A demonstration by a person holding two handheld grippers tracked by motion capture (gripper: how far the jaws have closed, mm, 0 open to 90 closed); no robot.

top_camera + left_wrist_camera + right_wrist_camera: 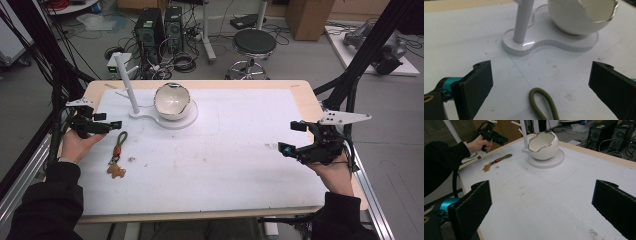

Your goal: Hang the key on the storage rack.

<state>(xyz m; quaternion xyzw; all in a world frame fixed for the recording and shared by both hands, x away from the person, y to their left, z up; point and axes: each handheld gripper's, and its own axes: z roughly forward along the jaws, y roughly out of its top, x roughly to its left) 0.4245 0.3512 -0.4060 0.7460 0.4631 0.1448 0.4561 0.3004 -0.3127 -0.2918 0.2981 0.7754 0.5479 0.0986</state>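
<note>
Keychain [117,155]: olive-green cord loop [544,105] at far end, reddish-brown barrel in middle, small tan figure charm at near end. Lies flat, stretched lengthwise on white counter [225,160], near its left edge. Untouched, nothing gripping it. Loop end sits just in front of left hand-held gripper [107,120], between its spread jaws in left gripper view.
</note>
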